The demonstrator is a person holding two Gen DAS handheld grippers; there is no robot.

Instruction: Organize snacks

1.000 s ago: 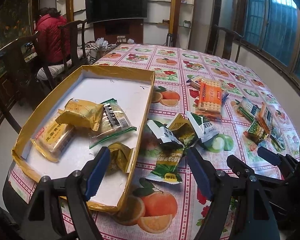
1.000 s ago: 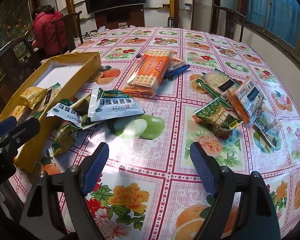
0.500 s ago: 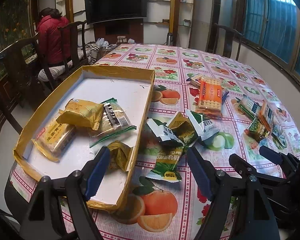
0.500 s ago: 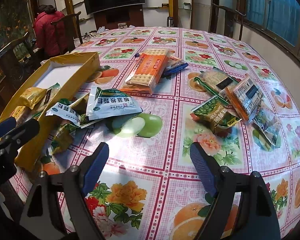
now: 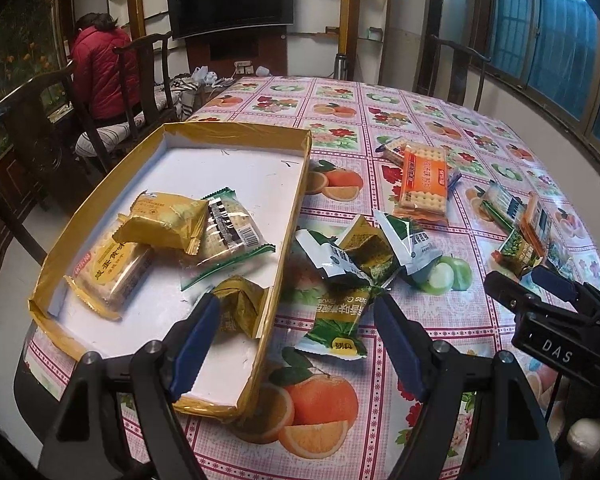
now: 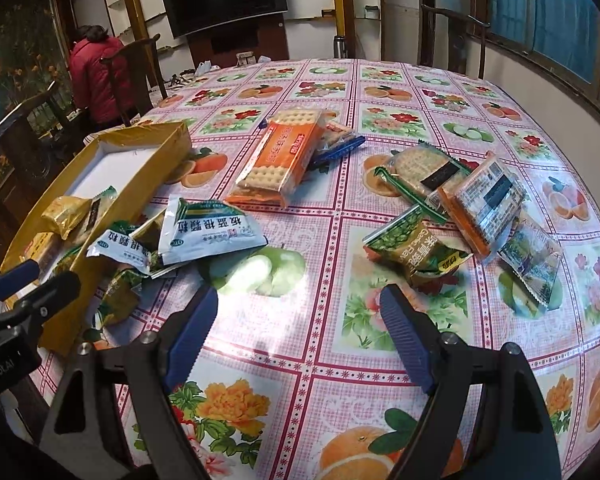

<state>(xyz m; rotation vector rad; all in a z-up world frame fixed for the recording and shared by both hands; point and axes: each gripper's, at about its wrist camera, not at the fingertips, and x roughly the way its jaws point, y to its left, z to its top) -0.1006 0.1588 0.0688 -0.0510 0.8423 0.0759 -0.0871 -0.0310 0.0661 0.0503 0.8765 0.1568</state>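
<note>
A shallow gold-edged box [image 5: 302, 184] [image 6: 148, 168] lies at the table's left, holding several yellow and clear snack packets [image 5: 168, 220]. Just outside its right wall sits a heap of white-green and green pouches [image 5: 360, 256] [image 6: 204, 232]. An orange cracker pack [image 5: 424, 184] [image 6: 284, 156] lies farther back, and more packets [image 6: 476, 200] are bunched on the right. My left gripper [image 5: 296, 320] hovers open over the box's near right wall and a green pouch [image 5: 336, 328]. Open as well, my right gripper [image 6: 298, 312] hangs above bare tablecloth, holding nothing.
A fruit-and-flower patterned cloth covers the table [image 6: 380, 92]. Dark wooden chairs [image 5: 148, 80] stand at the left and far side, with a person in a red jacket [image 5: 100, 68] seated at the left. A television [image 5: 232, 0] hangs on the back wall. Windows line the right.
</note>
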